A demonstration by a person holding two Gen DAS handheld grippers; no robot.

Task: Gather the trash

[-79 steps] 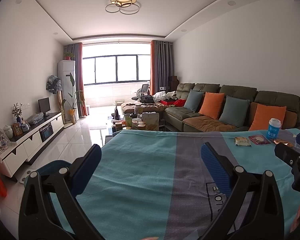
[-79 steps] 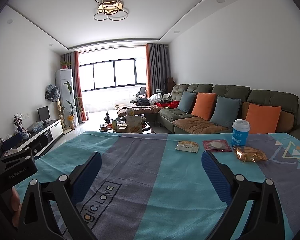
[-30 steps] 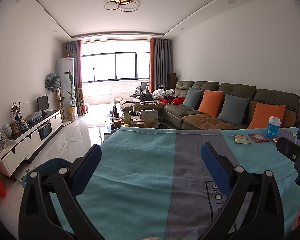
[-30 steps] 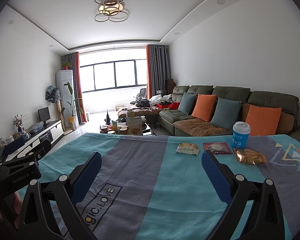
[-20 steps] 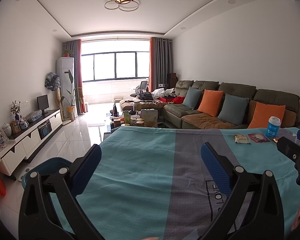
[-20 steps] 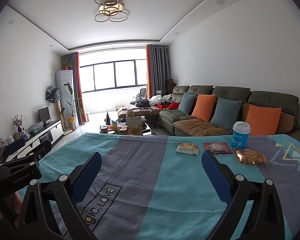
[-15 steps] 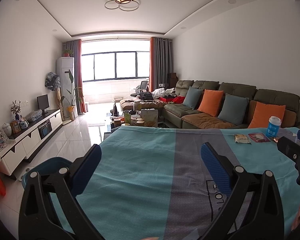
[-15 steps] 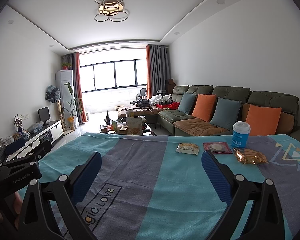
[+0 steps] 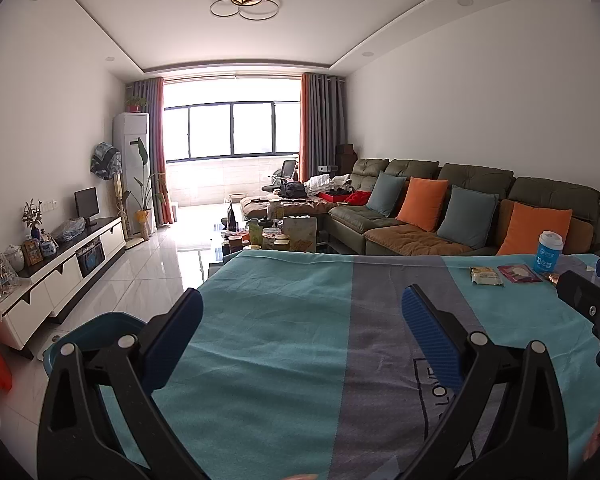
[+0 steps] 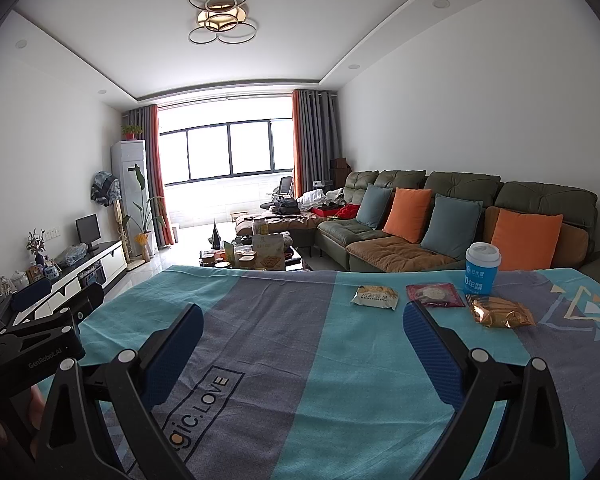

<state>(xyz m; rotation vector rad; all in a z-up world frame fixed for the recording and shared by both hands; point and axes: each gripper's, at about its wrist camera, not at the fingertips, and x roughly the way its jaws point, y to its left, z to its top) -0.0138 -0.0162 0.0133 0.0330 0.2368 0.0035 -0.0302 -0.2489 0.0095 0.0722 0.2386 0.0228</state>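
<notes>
Both tools hang low over the cloth-covered surface [image 10: 340, 380], jaws wide apart and empty. The trash sits ahead and to the right of the right tool [image 10: 300, 344]: a pale snack packet [image 10: 375, 296], a maroon packet [image 10: 434, 294], a crinkled gold wrapper [image 10: 502, 313] and a blue cup [image 10: 482, 269], close together. Probably best to start with the pale packet, coming in flat and pinching an end. The blue bin [image 9: 96, 332] lies beyond the surface's left edge, below the left tool [image 9: 300, 340]; the cloth between is open.
</notes>
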